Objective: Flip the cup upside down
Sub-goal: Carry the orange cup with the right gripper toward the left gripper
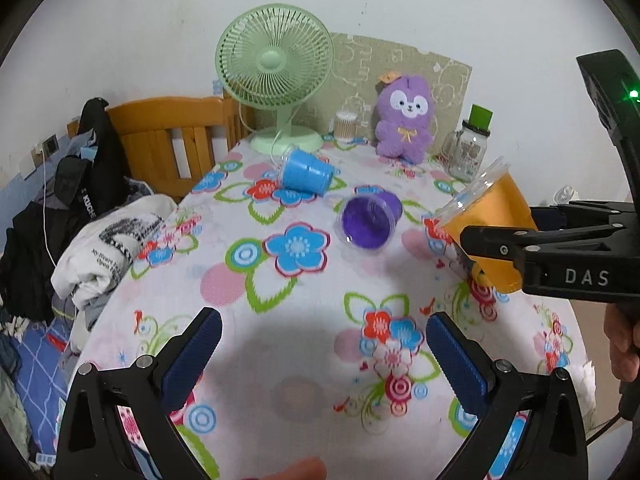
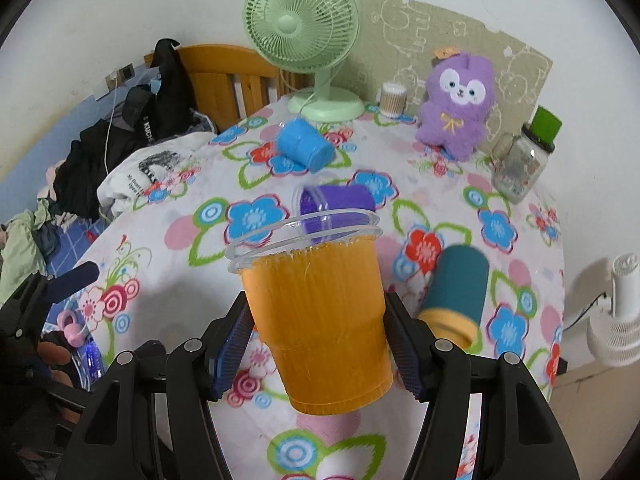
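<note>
My right gripper [image 2: 318, 320] is shut on an orange cup [image 2: 320, 320] with a clear rim. It holds the cup above the flowered table, mouth pointing away and up. In the left wrist view the orange cup [image 1: 486, 228] hangs tilted at the right, held by the right gripper [image 1: 472, 252]. My left gripper [image 1: 324, 344] is open and empty over the table's near part. A purple cup [image 1: 370, 220] and a blue cup [image 1: 306, 176] lie on their sides further back.
A teal and yellow cup [image 2: 456, 296] lies on its side right of the orange cup. At the back stand a green fan [image 1: 276, 76], a purple plush toy [image 1: 404, 120], a glass jar [image 1: 468, 148] and a cotton swab tub [image 1: 345, 124]. A wooden bed frame [image 1: 172, 140] with clothes is at the left.
</note>
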A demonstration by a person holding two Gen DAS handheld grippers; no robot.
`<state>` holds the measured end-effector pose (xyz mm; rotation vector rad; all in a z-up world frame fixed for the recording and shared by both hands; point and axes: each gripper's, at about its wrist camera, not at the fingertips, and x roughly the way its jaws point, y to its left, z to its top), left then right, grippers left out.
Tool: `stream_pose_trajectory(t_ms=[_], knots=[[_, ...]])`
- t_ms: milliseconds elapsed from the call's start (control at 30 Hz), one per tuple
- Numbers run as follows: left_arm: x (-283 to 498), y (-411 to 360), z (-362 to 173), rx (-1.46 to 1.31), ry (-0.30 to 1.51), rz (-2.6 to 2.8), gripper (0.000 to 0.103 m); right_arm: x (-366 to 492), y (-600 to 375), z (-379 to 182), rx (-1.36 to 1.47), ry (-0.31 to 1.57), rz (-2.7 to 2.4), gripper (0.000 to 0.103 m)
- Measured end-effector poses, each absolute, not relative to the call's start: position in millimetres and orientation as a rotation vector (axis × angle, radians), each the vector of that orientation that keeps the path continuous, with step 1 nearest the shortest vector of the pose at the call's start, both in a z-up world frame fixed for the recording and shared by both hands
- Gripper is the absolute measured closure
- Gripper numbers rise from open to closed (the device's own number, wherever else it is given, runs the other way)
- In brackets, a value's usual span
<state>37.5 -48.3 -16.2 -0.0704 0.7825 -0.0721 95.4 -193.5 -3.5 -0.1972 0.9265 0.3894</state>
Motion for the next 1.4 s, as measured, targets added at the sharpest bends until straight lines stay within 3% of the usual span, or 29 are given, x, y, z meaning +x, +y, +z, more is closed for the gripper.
stream_pose_trajectory(t_ms=[867, 1400], knots=[[-0.3, -47.6, -49.0, -0.071, 0.844, -0.076, 0.0, 69.6, -191.1, -91.3, 0.032, 1.105, 0.296, 0.036], [-6.2, -58.8, -57.7, -0.058, 0.861, -0.09, 0.0, 74.9, -197.4, -101.3, 0.083, 1.125, 0.274, 0.033]])
